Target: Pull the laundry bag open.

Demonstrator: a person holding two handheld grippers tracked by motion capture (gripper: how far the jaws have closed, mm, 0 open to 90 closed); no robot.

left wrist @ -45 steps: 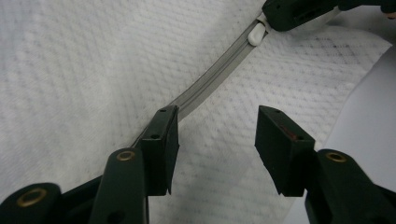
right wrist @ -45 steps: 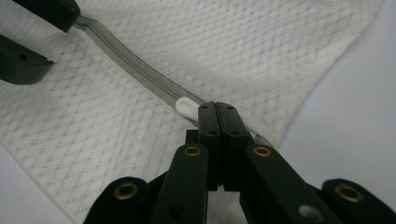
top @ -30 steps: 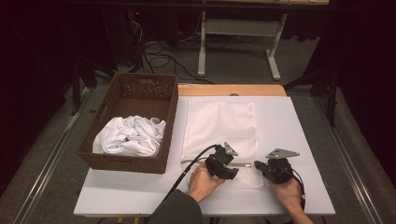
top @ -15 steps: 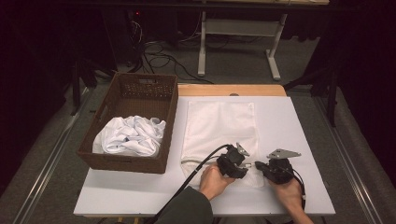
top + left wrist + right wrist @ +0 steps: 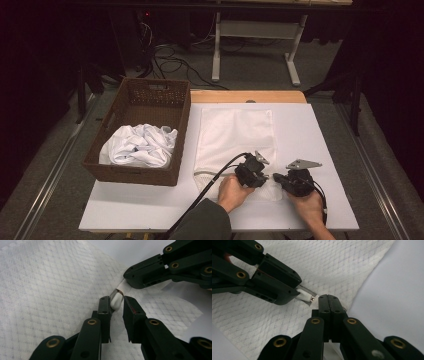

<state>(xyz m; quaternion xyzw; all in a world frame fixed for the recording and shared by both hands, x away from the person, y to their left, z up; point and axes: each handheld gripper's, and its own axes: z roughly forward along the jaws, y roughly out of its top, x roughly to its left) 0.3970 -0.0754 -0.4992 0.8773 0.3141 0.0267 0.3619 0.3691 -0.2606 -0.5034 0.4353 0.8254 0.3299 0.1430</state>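
**Zipper pull between your fingers, bag not yet zipped**

Your left gripper [image 5: 117, 305] has been closing; its fingers stand apart around the white pull [image 5: 116, 300]. Your right gripper [image 5: 329, 300] is clamped on the bag [image 5: 235, 137] beside it, on the surface [image 5: 325, 130]. The zipping remains; more laundry waits in the basket [image 5: 150, 175].

Both my forearms come in from the near edge of the table [image 5: 150, 210], each hand wrapped around a hand-held gripper. My left hand [image 5: 234, 190] holds the left hand-held gripper [image 5: 116, 305] low and angled toward the right one; its jaws have just been closing and stand a narrow gap apart, with a small white zip pull [image 5: 116, 301] between them, touching the left jaw and clear of the right. My right hand [image 5: 309, 207] holds the right hand-held gripper [image 5: 328, 298] just beside it, jaws pressed fully together. The two sets of jaw tips nearly meet, nose to nose, low over the table.
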